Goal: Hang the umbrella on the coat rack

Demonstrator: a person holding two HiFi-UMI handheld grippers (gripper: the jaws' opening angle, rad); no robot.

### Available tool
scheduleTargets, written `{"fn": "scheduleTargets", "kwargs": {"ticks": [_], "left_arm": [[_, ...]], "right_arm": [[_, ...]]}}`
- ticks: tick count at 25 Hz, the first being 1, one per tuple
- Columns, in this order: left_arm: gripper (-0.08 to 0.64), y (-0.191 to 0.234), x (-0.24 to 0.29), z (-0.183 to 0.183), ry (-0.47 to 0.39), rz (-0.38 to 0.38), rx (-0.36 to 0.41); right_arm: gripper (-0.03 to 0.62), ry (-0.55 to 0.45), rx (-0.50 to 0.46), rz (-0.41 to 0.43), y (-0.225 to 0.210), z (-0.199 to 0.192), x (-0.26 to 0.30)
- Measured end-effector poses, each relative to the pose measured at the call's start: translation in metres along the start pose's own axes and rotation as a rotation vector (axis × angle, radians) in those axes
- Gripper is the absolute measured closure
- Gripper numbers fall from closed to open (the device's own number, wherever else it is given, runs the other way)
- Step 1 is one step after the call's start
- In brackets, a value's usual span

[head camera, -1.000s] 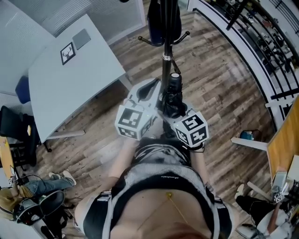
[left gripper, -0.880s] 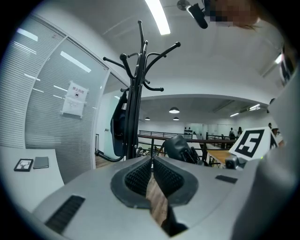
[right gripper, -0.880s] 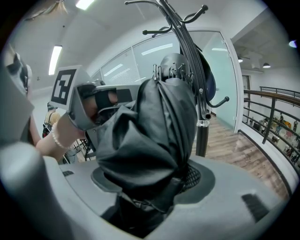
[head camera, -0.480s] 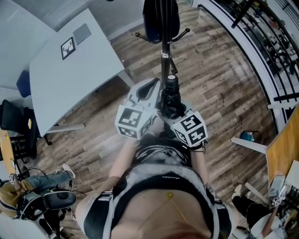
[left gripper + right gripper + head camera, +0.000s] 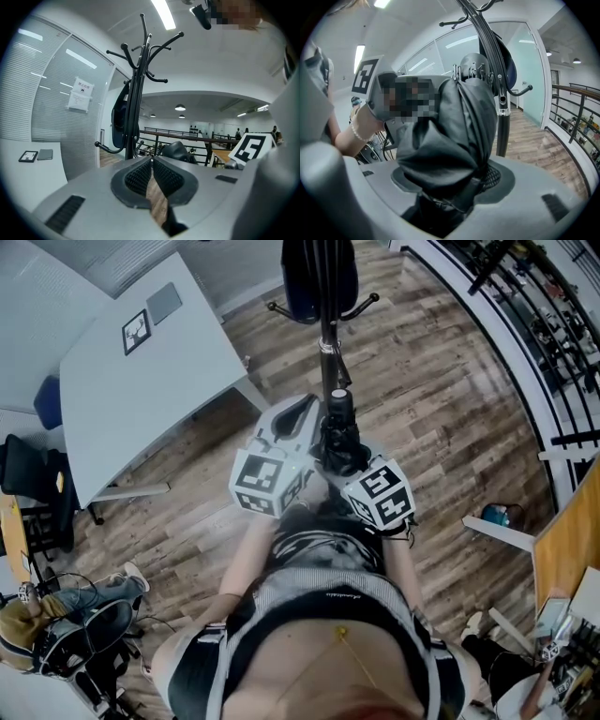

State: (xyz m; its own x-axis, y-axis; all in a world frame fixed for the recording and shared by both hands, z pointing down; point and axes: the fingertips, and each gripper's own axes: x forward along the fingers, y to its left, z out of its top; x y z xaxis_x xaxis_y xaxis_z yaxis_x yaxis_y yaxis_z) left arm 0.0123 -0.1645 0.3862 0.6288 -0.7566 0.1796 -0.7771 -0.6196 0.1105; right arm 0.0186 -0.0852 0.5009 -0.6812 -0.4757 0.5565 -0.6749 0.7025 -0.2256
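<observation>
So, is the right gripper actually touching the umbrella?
Touching. The right gripper view shows the right gripper with its jaws closed on the folded black umbrella, and fabric bunched between them.

Grey left tool [image 5: 151, 161] and right tool [image 5: 457, 185] bear black-and-white marker cubes [image 5: 265, 483].

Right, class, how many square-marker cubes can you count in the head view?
2. One cube sits left of the folded umbrella; the other sits right of it. Both are just ahead of the person's torso. None seems hidden.
</observation>
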Motion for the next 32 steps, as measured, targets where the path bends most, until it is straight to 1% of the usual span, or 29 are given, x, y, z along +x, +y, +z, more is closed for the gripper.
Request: {"fn": "scheduleTargets", "kwargs": {"ticks": [6, 12, 17, 27, 32], "left_arm": [[0.545, 0.001, 0.009, -0.002, 0.0, 0.02, -0.007], [0.545, -0.002, 0.016, -0.002, 0.001, 0.031, -0.005], [0.545, -0.003, 0.019, -0.005, 0.007, 0.043, -0.009], [0.545, -0.009, 0.024, -0.007, 0.008, 0.041, -0.019], [0.545, -0.009, 0.025, -0.009, 0.011, 0.05, -0.024]], "right_arm": [[0.313, 0.016, 0.003, 0.03, -0.01, -0.008, 0.002], [0.313, 0.045, -0.009, 0.04, -0.019, -0.017, 0.001], [0.313, 0.045, -0.01, 0.054, -0.022, -0.02, -0.002], [0.313, 0.061, -0.018, 0.048, -0.035, -0.026, -0.006], [0.313, 0.068, -0.007, 0.049, -0.041, -0.032, -0.007]]}}
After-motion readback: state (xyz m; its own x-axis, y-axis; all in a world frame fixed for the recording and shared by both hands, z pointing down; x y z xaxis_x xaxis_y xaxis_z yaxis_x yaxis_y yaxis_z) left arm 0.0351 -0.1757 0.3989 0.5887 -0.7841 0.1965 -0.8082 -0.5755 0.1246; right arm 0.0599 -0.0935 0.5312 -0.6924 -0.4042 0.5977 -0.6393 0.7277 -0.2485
